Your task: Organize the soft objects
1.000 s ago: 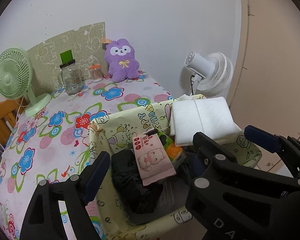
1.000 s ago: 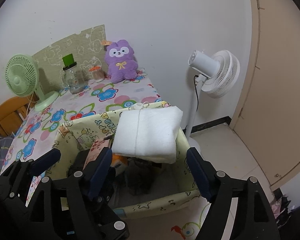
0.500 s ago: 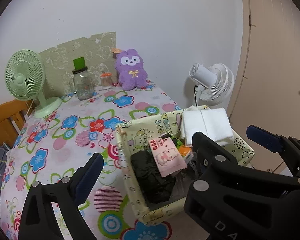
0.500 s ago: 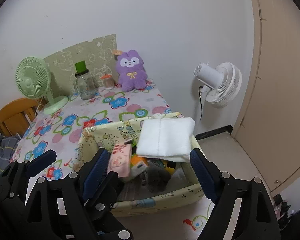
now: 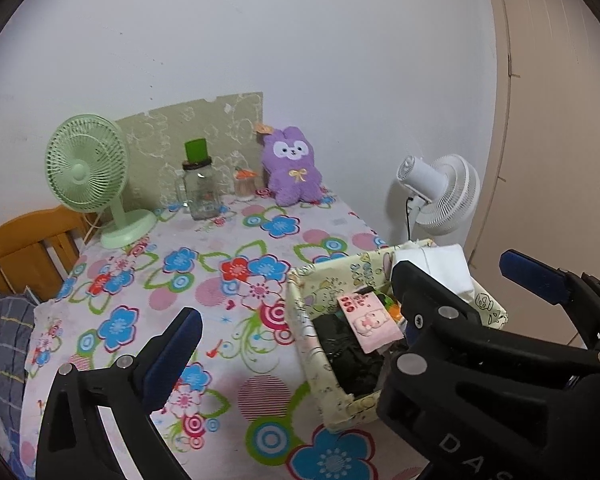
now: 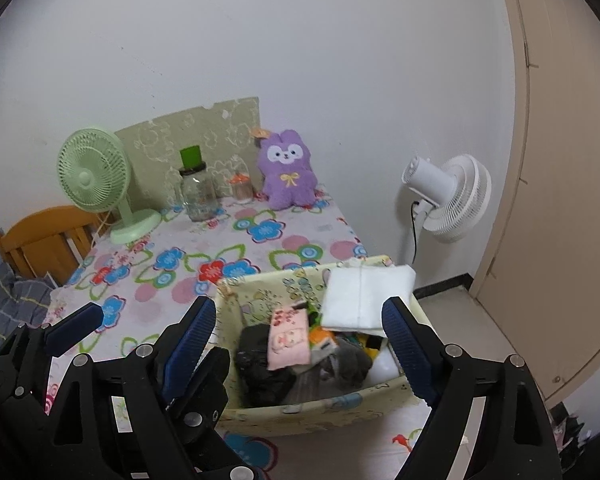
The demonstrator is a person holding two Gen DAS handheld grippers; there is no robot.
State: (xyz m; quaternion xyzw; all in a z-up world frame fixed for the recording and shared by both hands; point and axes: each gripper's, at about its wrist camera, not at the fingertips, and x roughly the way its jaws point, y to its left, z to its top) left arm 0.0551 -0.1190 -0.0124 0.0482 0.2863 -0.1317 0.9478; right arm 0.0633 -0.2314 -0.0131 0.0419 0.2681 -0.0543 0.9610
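At the counter's [image 6: 260, 248] near edge, both claws, left [image 6: 128, 322] & right [image 6: 300, 324], gaped wide, empty; white cloth [image 6: 366, 294] hid part of bin [image 6: 300, 410] contents; right claw blocked bin's far side.

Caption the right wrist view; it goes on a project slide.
Open right tongs hover above a yellow printed fabric storage box of soft items, folded white cloth on top.

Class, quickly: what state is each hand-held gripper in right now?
Left hand-held gripper: open, holding nothing.
Right hand-held gripper: open, holding nothing.
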